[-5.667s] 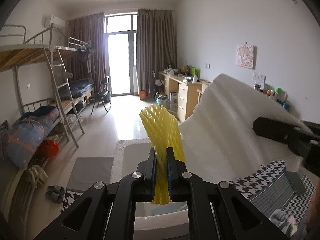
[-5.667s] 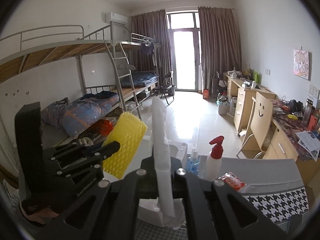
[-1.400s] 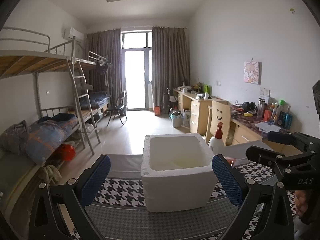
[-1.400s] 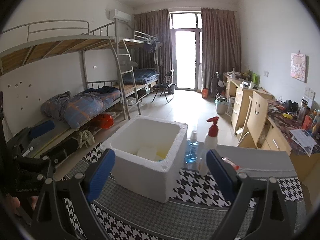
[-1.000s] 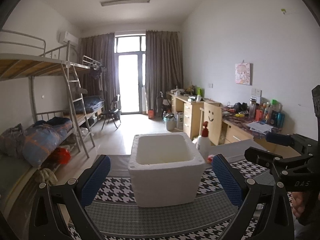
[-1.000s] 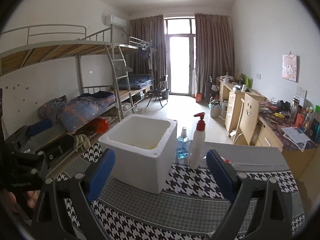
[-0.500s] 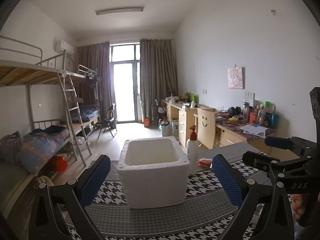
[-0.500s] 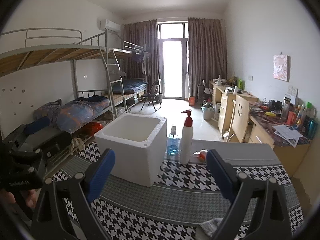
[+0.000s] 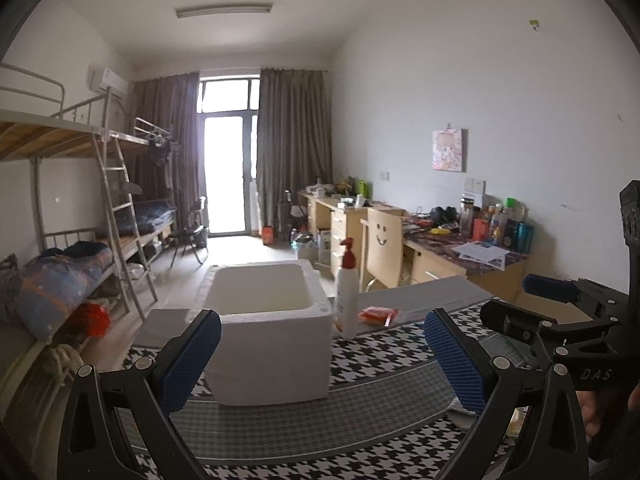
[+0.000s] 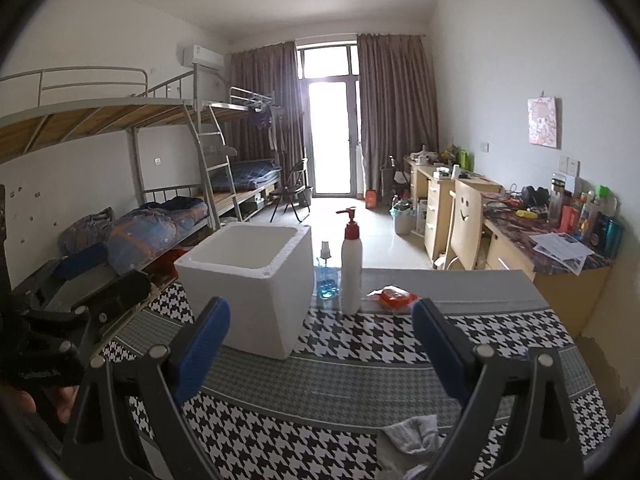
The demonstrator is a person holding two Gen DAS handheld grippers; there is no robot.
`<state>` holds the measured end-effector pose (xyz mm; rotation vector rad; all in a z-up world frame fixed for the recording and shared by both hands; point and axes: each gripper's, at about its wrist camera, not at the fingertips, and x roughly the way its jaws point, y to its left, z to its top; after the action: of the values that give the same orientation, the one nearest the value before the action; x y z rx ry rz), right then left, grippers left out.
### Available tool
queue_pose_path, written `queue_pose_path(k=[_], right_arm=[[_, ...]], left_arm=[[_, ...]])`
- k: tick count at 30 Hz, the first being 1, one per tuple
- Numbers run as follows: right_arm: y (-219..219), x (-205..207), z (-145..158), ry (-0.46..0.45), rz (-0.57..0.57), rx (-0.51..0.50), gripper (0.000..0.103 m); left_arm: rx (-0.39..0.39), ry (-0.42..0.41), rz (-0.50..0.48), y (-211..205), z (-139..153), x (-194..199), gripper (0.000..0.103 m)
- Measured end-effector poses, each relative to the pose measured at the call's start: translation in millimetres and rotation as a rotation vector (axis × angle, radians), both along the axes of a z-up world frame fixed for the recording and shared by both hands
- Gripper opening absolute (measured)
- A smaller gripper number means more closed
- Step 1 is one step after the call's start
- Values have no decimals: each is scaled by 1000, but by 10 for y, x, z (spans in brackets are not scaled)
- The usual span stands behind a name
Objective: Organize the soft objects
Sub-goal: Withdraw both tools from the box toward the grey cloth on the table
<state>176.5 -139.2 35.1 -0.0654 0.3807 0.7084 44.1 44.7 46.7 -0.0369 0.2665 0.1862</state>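
- The left gripper [image 9: 322, 356] is spread wide, its blue-padded fingers [image 9: 191, 356] far apart with nothing between them.
- The right gripper [image 10: 320, 344] is likewise wide apart and holds nothing; it also shows at the right edge of the left wrist view.
- A white foam box [image 10: 250, 288] stands open-topped on the tabletop [image 10: 360, 376], which is covered with a black-and-white houndstooth cloth; its inside cannot be seen from either view.
- Just right of the box stands a white pump bottle [image 10: 351, 270] with a red top, upright, and behind it a small clear bottle of blue liquid [image 10: 327, 276].
- A red packet [image 10: 394, 298] lies flat on the tabletop beside the pump bottle.
- A crumpled white cloth [image 10: 412, 434], a soft thing, lies on the near edge of the tabletop, under the right gripper and well apart from the box.
- A hand [image 10: 48, 398] grips the left tool at the lower left of the right wrist view.
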Motion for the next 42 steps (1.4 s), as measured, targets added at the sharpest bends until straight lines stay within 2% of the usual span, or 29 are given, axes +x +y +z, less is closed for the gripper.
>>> queue_pose_path(k=[13, 23, 42], right_arm=[[-299, 23, -145, 26, -69, 14, 95], [-499, 66, -278, 56, -120, 14, 95], [-846, 20, -493, 93, -190, 13, 95]], left_arm=[[-36, 17, -77, -188, -154, 105, 102], [-32, 26, -147, -381, -242, 138, 102], [-69, 83, -224, -611, -459, 257, 102]])
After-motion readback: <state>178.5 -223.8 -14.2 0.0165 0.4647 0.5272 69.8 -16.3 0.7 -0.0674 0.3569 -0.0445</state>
